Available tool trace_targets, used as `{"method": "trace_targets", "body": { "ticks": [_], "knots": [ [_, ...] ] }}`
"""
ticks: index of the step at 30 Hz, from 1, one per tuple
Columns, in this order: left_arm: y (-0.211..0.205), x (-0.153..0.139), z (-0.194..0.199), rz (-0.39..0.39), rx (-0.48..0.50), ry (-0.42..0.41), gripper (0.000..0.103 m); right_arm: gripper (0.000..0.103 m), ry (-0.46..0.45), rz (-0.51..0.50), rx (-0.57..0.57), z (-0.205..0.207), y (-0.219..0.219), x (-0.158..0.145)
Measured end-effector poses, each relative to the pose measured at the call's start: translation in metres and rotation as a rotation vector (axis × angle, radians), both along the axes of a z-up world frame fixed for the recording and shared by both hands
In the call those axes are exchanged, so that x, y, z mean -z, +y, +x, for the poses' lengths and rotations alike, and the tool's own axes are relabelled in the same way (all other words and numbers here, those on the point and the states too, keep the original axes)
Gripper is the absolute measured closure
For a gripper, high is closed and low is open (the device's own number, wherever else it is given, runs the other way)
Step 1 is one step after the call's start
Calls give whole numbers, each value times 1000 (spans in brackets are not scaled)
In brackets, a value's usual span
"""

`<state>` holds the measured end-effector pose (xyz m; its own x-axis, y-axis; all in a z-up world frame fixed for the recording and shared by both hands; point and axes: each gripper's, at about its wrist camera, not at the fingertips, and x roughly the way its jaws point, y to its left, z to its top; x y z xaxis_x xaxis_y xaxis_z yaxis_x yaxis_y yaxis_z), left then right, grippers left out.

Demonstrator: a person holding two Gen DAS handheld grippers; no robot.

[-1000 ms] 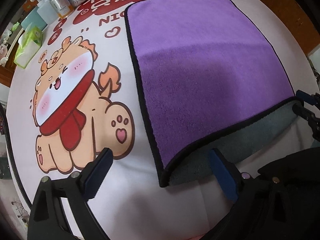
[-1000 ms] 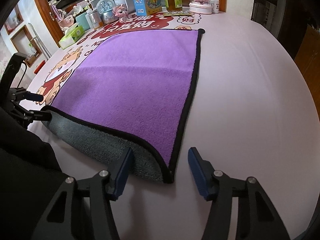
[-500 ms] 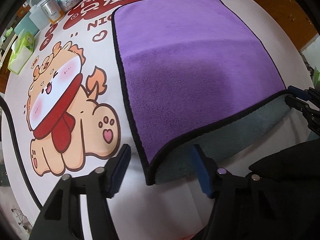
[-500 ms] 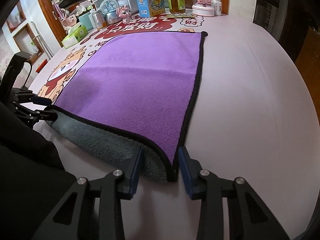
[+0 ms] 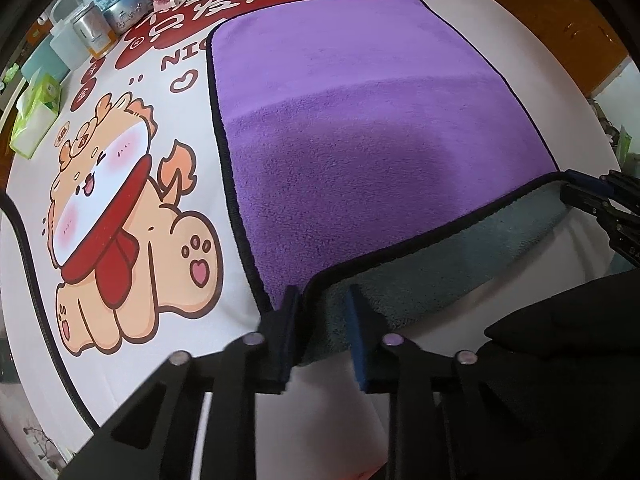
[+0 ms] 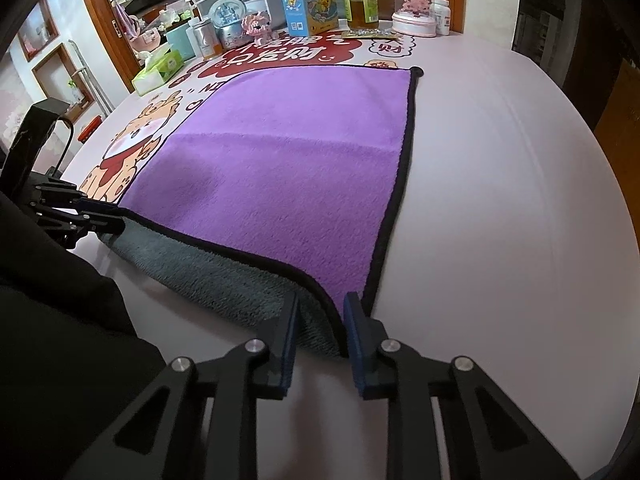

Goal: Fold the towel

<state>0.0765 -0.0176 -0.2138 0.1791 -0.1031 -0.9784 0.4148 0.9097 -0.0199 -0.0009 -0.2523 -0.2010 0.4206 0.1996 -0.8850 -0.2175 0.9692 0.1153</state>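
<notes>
Left wrist view: the towel (image 5: 372,128) lies purple side up on the table (image 5: 500,32), just right of the cartoon dog print (image 5: 120,240), running away from the claw. The left gripper (image 5: 322,320) has its jaws narrowed around the near left corner, grey underside between them; whether the pads actually pinch the cloth I cannot tell. The fold should travel straight ahead, toward the far hem.

Right wrist view: the right gripper (image 6: 320,326) straddles the near corner farthest from the dog print (image 6: 128,152), jaws partly closed with the black hem between them, contact likewise unclear. The near edge sags between the grippers.
</notes>
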Motion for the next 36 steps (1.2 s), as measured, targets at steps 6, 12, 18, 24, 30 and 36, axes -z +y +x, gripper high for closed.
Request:
{"method": "trace_targets", "body": {
  "ticks": [6,12,18,24,30,36],
  "knots": [
    [4,2,3,-10,5,0,94,94,11,-1,8,-1,0,2],
    [11,0,-4,-29,3,5,95,98,11,-1,8,-1,1,2],
    [13,-2,-9,-18,7,-5,95,98,7,-7,9,0,2,2],
    [15,-3,-8,-14,2,-4,96,98,1,-11,10,1,3,0],
    [17,-14,-4,-20,2,-11,96,98,-33,-15,4,2,6,-13],
    [21,-33,4,-26,17,-29,96,98,-74,-23,-4,9,10,-31]
  ]
}}
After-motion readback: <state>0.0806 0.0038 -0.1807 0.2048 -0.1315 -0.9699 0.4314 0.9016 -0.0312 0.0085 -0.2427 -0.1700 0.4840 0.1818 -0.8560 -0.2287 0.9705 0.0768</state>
